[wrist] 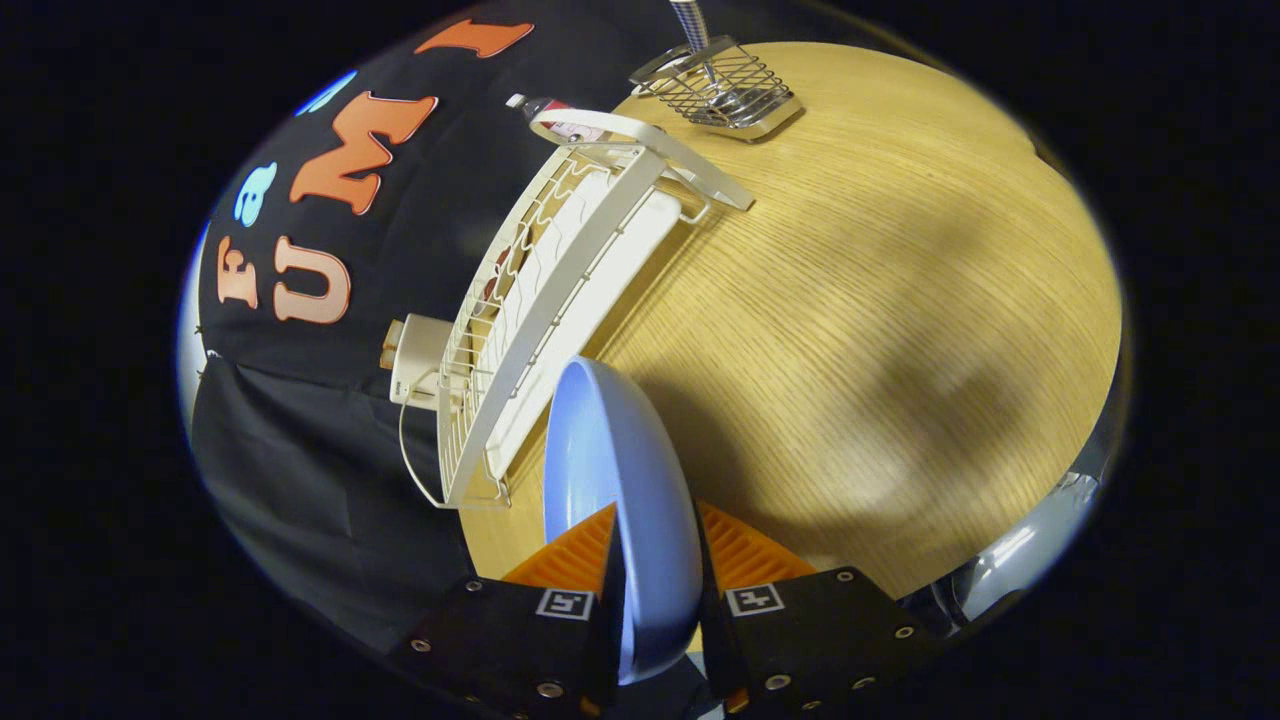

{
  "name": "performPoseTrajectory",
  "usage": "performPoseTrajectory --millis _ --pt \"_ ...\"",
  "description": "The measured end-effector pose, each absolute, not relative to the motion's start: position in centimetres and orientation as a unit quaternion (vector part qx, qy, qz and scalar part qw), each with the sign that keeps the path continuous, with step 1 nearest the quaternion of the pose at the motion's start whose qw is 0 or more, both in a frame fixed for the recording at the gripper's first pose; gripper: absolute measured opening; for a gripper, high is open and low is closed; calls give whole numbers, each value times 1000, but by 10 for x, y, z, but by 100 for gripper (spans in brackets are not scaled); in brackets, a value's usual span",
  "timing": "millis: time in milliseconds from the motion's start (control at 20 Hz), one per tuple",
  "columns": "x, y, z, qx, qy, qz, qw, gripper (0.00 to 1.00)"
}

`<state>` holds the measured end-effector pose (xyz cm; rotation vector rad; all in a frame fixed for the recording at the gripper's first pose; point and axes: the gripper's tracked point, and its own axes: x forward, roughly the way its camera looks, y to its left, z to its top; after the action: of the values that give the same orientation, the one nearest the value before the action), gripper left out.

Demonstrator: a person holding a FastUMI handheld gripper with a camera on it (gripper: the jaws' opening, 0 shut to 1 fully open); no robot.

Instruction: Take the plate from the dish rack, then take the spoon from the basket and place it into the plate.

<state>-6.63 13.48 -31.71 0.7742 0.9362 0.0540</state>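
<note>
Now tongs (pixel 655 570) clamped on plate (pixel 620 480), beside dish rack (pixel 540 300), table (pixel 880 300) open alongside.

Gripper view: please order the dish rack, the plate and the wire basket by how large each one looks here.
1. dish rack
2. plate, enlarged by nearness, clamped in the gripper
3. wire basket, far beyond

bright, sharp | soft shadows on table (pixel 850 300) | fisheye-bent edges
</note>
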Motion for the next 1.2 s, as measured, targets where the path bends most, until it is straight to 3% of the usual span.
performPoseTrajectory --millis 50,450,950,1200 --pt "-67 129 -317 358 444 24 821 36" --pt "-58 64 -280 295 411 25 862 96" --pt "9 -49 -187 71 276 -14 958 98" --pt "53 -69 -156 4 208 -18 978 98"
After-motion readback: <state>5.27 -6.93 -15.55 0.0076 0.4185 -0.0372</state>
